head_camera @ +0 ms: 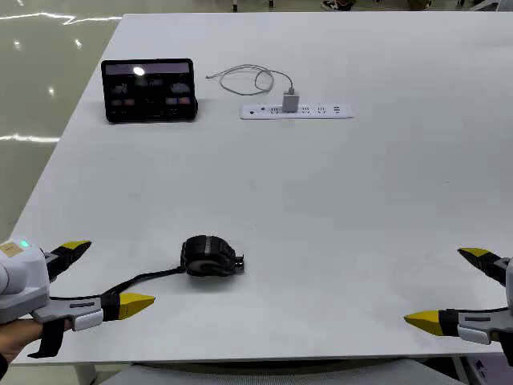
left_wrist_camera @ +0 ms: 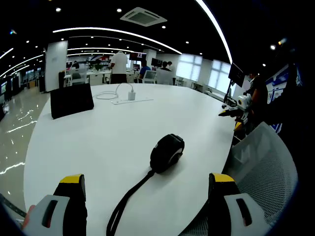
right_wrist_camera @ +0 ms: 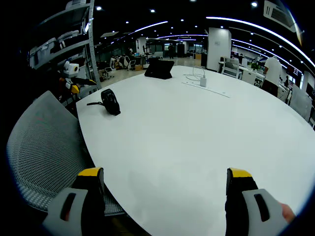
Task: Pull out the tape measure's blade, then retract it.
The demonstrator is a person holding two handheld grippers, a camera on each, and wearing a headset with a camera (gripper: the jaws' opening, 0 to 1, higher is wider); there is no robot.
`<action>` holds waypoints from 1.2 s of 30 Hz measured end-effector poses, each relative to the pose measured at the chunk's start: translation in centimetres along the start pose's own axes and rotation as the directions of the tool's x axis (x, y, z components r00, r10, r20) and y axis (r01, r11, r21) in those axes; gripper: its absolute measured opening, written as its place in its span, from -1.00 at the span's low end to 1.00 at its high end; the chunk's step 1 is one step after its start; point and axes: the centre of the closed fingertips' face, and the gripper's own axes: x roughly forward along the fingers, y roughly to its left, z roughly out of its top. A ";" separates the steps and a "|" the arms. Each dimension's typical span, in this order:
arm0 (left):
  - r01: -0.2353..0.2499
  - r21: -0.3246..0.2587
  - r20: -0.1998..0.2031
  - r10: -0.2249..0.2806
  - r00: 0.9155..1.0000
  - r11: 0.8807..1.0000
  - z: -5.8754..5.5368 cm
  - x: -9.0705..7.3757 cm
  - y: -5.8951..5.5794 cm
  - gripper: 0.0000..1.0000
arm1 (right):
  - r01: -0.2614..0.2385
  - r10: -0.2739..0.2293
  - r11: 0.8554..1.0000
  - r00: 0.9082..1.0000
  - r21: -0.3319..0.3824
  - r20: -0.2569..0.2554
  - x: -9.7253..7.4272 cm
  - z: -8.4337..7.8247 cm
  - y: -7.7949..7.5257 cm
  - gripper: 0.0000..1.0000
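White surface (head_camera: 361,200), big open office behind it, pretty bare setup.

Left tool (head_camera: 112,274) sits at the near left edge with its yellow-tipped jaws spread wide and nothing between them except the tail of the wrist strap (head_camera: 148,278). In the left gripper view the left tool (left_wrist_camera: 147,179) looks straight at the tape measure (left_wrist_camera: 167,152), and the wrist strap (left_wrist_camera: 128,201) runs back from it toward the gap between the jaws. So it's near and lined up, but not touching.

Right tool (head_camera: 442,286) is way over at the near right edge, jaws just as wide, gripping nothing. From its own camera the tape measure (right_wrist_camera: 110,102) is a small dark lump well off to the left.

In the head view the tape measure (head_camera: 208,257) lies near the front edge, long axis roughly left to right, strap end pointing at the left tool. A small tab on its right end might be the blade's hook; too tiny to be sure. If so, my guess is left pins the case and right crosses over to pull.

Far back are a tablet (head_camera: 148,90) and a power strip (head_camera: 296,111) with a charger (head_camera: 289,101), well clear.
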 end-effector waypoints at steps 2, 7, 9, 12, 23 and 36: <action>0.001 -0.002 0.001 -0.001 1.000 1.000 -0.1 0.0 -0.1 1.00 | 0.001 -0.001 1.000 1.000 0.001 -0.002 0.0 -0.1 -0.1 1.00; 0.010 0.005 -0.001 -0.010 1.000 1.000 -0.3 0.3 -0.2 1.00 | 0.007 -0.006 1.000 1.000 0.004 -0.005 -0.1 -0.8 -0.2 1.00; 0.018 0.012 -0.011 -0.018 1.000 1.000 -0.5 0.5 -0.4 1.00 | 0.006 -0.006 1.000 1.000 0.003 -0.011 -0.1 -1.3 -0.1 1.00; 0.020 0.017 -0.021 -0.019 1.000 1.000 -0.8 0.7 -0.3 1.00 | 0.012 -0.012 1.000 1.000 0.016 -0.014 -0.4 -1.6 -0.1 1.00; 0.028 0.021 -0.014 -0.028 1.000 0.999 -0.3 0.8 -0.7 1.00 | 0.024 -0.024 1.000 1.000 0.000 0.000 -0.4 -0.7 -0.5 1.00; 0.061 0.131 -0.051 -0.055 0.997 0.989 0.5 2.3 -0.3 1.00 | -0.027 0.027 0.999 1.000 -0.022 0.001 0.9 0.7 -0.2 1.00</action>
